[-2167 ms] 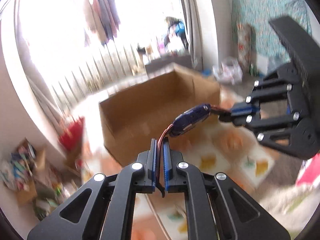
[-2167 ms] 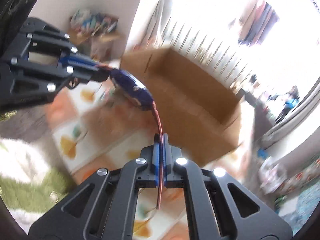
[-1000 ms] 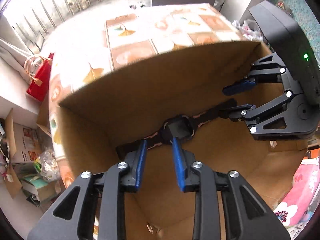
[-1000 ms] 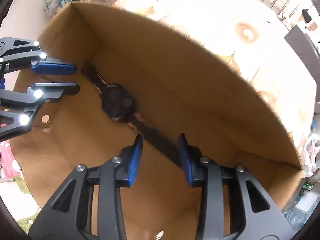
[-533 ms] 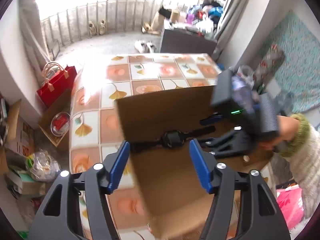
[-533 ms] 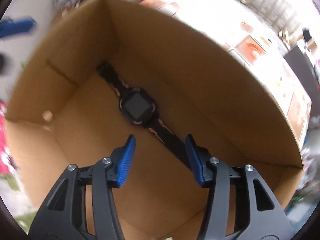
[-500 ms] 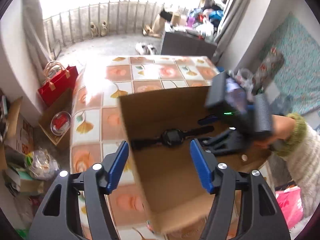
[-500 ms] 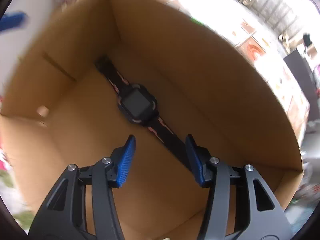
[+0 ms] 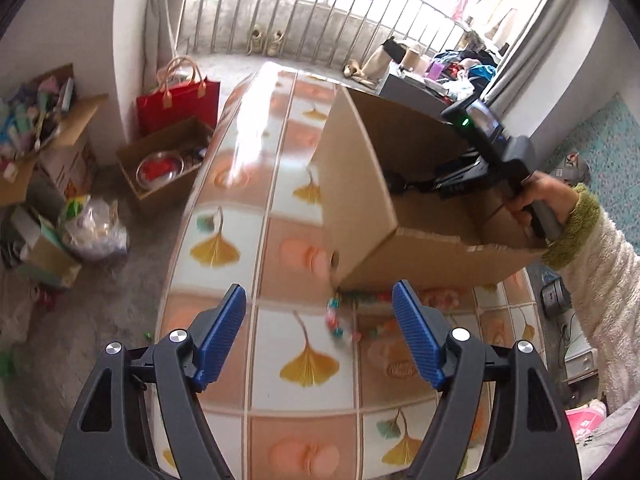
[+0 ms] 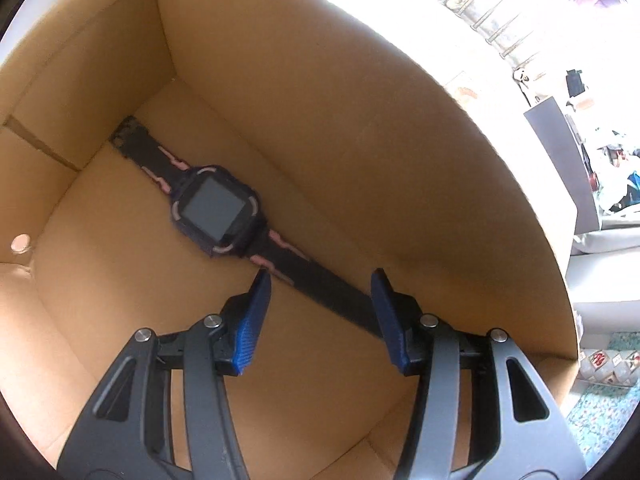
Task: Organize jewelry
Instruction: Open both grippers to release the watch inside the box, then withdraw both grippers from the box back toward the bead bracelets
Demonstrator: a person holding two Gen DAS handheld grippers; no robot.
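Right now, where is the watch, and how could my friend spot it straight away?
Find the big brown cardboard box on the tiled table. Look inside: the watch lies flat on the bottom along the far wall, strap stretched out straight. It is the only thing in there, dark with pink marks and a square grey screen.

Left claw (image 9: 320, 334): black skeletal links, ribbed blue pads, silver pivot screws. Right claw (image 10: 318, 316): same build, greyer in this light. Its handle unit is black with a green LED lit. Sleeve (image 9: 600, 268): fluffy cream fleece, olive-green fuzzy cuff.
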